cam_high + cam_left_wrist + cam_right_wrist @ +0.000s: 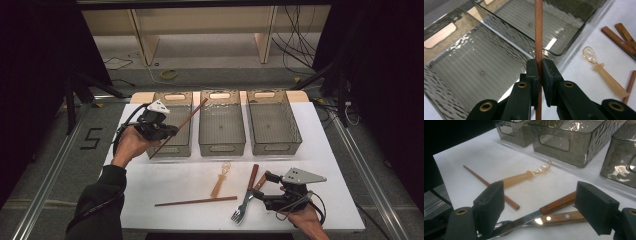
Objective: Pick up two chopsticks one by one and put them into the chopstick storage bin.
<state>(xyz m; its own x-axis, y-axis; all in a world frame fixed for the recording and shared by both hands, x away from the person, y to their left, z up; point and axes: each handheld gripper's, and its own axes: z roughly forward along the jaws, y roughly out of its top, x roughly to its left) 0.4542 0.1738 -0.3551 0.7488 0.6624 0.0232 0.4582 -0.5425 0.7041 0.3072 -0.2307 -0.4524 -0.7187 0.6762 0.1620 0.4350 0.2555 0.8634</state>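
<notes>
Wooden chopstick (538, 37) sits clamped between my left claw's (538, 75) jaws, raised above the left bin (172, 125). My right claw (541, 202) stands wide over the knife (556, 203) and fork (560, 217), which cross on the white table (165, 187), touching neither. A second chopstick (196, 201) and a plastic spoon (221, 180) lie nearby.

wooden chopstick (538, 37); rippled glossy plastic bins (474, 55)

Dim room, black at both sides. Grey floor (210, 62) beyond the white table (320, 200), cables (295, 35) trailing across it. Pale wooden shelf legs (142, 40) at the back. Metal rails (47, 187) along either flank, a black "5" (91, 138) marked on the floor.
</notes>
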